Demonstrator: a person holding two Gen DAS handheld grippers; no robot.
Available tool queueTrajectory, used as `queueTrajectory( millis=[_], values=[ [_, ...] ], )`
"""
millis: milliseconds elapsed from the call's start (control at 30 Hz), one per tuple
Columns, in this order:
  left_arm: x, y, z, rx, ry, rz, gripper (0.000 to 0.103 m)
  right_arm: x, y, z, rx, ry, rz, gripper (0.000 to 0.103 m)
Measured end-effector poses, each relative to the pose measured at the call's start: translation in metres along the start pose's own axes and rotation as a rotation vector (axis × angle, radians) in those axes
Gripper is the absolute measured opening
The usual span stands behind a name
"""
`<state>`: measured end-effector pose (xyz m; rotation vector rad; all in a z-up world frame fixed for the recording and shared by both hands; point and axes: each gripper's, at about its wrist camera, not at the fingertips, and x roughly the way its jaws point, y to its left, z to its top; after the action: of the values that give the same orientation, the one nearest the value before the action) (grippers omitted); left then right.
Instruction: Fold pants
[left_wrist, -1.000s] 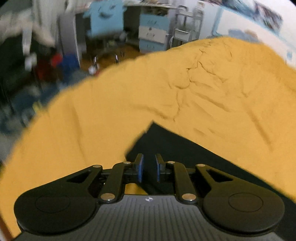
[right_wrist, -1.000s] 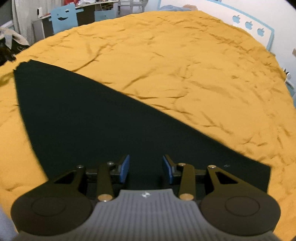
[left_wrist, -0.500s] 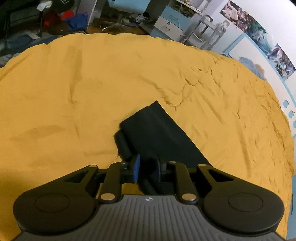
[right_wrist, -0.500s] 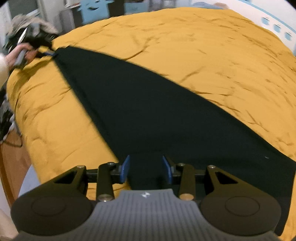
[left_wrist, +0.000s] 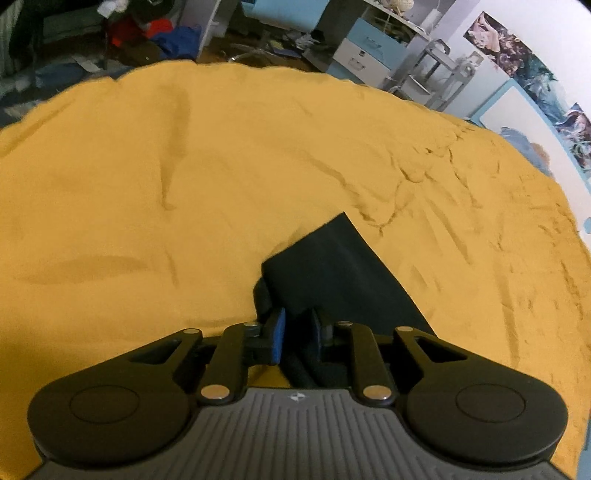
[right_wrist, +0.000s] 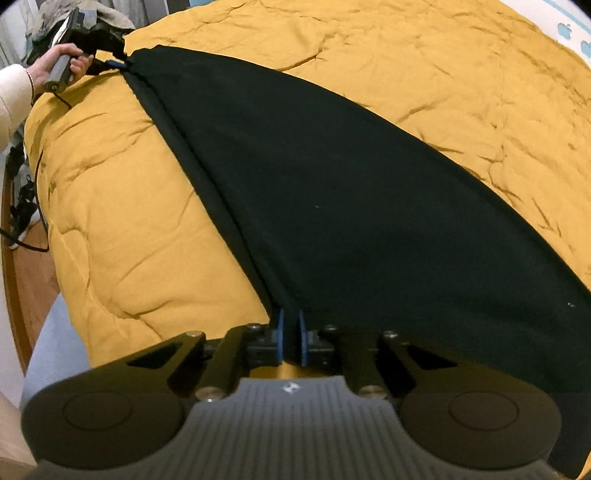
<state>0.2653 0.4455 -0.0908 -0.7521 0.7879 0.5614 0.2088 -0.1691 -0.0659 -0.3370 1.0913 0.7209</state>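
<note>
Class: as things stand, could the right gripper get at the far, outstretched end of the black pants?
Probably not. The right gripper is shut on the pants at the near edge, and the left gripper already holds the far end.

The right gripper (right_wrist: 290, 338) sits at the near edge of the black pants (right_wrist: 332, 206), its blue-padded jaws nearly together on a fold of the cloth; the pants lie stretched in a long dark wedge across the wrinkled yellow bed (right_wrist: 461, 81); at the far corner the left gripper (right_wrist: 110, 59) meets the pants' tip, held by a hand (right_wrist: 61, 61) in a pale sleeve; a cable (right_wrist: 40, 177) trails down the bed's left side toward the wooden floor (right_wrist: 31, 273).
</note>
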Motion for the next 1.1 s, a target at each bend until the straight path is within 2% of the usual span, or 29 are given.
queueTrajectory(
  millis=[67,133,200,267,333,367,600,733,933,1100],
  values=[
    [-0.003,-0.006,0.001,0.028,0.001,0.039,0.026,0.000,-0.001,0.001,-0.002,0.003,0.010,0.004],
    [-0.004,-0.009,0.001,0.039,0.009,0.043,0.038,0.000,-0.002,0.001,-0.012,0.003,0.014,0.005],
    [0.000,-0.014,0.001,0.059,0.009,0.055,0.041,0.003,-0.002,0.001,-0.023,0.002,0.019,0.007],
    [0.006,-0.018,0.001,0.070,0.010,0.088,0.034,0.005,-0.003,0.001,-0.023,0.003,0.016,0.005],
    [0.007,-0.021,0.001,0.076,0.000,0.114,0.004,0.003,-0.006,0.001,-0.004,-0.005,0.023,0.001],
    [0.004,-0.023,0.001,0.083,-0.011,0.122,0.001,-0.001,-0.008,0.000,0.005,-0.014,0.027,0.000],
    [-0.033,-0.035,0.008,0.120,-0.102,0.092,0.000,-0.031,-0.010,0.001,-0.010,-0.069,0.020,0.000],
    [-0.046,-0.038,0.012,0.142,-0.126,0.093,0.000,-0.046,-0.012,0.000,-0.003,-0.086,0.020,0.000],
    [-0.033,-0.031,0.006,0.163,-0.113,0.136,0.000,-0.037,-0.007,-0.007,-0.022,-0.043,0.037,0.000],
    [-0.009,-0.018,0.001,0.144,-0.066,0.170,0.001,-0.017,-0.007,-0.006,-0.039,0.007,0.055,0.000]
  ],
)
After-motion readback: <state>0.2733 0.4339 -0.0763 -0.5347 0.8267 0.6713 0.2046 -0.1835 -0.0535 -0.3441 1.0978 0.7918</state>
